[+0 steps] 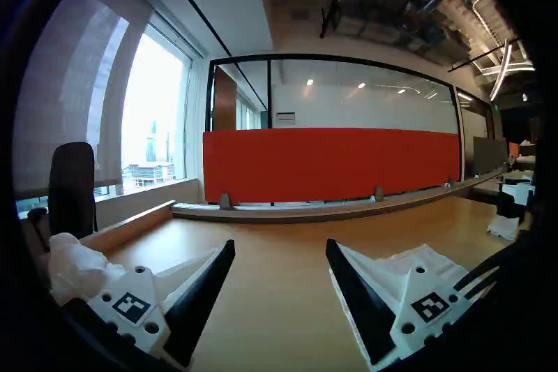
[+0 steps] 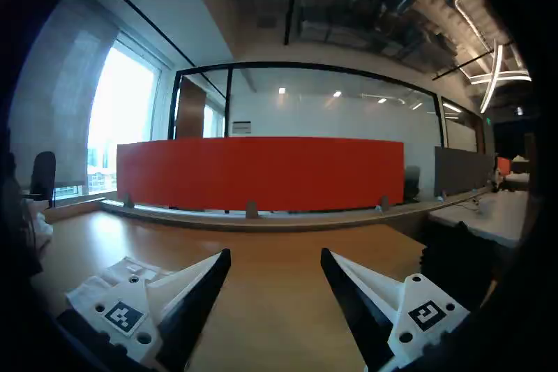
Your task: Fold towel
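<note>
A crumpled white towel [image 1: 73,267] lies at the left edge of the wooden table [image 1: 293,281], just left of my left gripper's left finger. My left gripper [image 1: 279,260] is open over bare wood with nothing between its fingers. My right gripper [image 2: 275,267] is also open above the table [image 2: 279,302] and holds nothing. A bit of white cloth [image 2: 38,229] shows at the far left of the right gripper view. White shapes lie behind a finger in each view [image 1: 432,260] [image 2: 132,271]; I cannot tell whether they are cloth or the other gripper.
A red partition [image 1: 328,162] stands along the table's far edge. A black chair [image 1: 70,187] sits by the window at the left. Another desk with white items [image 1: 513,194] lies to the right. A dark object [image 2: 453,260] stands near the right finger.
</note>
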`<state>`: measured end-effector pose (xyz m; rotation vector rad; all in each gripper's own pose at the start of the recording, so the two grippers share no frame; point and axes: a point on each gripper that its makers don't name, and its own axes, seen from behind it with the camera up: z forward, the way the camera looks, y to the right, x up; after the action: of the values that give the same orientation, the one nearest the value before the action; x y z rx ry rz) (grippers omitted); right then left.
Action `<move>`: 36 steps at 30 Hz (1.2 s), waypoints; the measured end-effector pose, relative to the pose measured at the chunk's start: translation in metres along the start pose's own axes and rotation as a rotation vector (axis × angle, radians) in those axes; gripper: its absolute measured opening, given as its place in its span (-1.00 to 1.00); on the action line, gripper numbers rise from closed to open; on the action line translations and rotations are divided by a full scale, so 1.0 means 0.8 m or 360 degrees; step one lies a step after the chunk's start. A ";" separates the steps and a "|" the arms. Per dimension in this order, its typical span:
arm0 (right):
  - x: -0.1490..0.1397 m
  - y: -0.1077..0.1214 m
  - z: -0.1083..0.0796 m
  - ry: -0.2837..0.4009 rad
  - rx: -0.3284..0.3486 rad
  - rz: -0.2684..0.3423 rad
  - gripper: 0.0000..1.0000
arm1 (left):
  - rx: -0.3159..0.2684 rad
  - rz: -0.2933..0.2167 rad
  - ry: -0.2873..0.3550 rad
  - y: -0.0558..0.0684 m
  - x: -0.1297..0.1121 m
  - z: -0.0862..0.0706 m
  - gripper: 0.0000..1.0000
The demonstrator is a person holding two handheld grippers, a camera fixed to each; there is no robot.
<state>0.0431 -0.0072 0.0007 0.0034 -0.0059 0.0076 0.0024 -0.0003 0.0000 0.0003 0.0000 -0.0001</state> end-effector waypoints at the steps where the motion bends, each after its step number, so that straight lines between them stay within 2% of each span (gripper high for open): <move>1: 0.011 -0.001 0.000 -0.0001 0.0001 -0.0005 1.00 | 0.0001 -0.0001 0.0000 -0.001 0.009 0.000 0.93; 11: 0.108 -0.009 0.004 -0.0004 0.0005 -0.0015 1.00 | 0.0013 0.0015 -0.0023 -0.013 0.098 -0.002 0.93; 17: 0.150 -0.007 0.005 -0.0006 -0.0013 -0.0034 1.00 | -0.0001 0.0054 -0.0036 -0.012 0.137 -0.002 0.93; 25: 0.171 -0.015 0.003 -0.0040 0.0000 -0.0065 1.00 | -0.0051 0.0089 -0.0078 -0.009 0.156 0.000 0.93; 36: 0.168 -0.049 -0.006 -0.0176 0.0199 -0.0186 1.00 | -0.0253 0.0133 -0.0213 0.007 0.150 -0.002 0.93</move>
<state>0.1778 -0.0453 -0.0031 0.1294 -0.1158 -0.1092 0.1226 0.0050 -0.0019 -0.1584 -0.1336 0.0835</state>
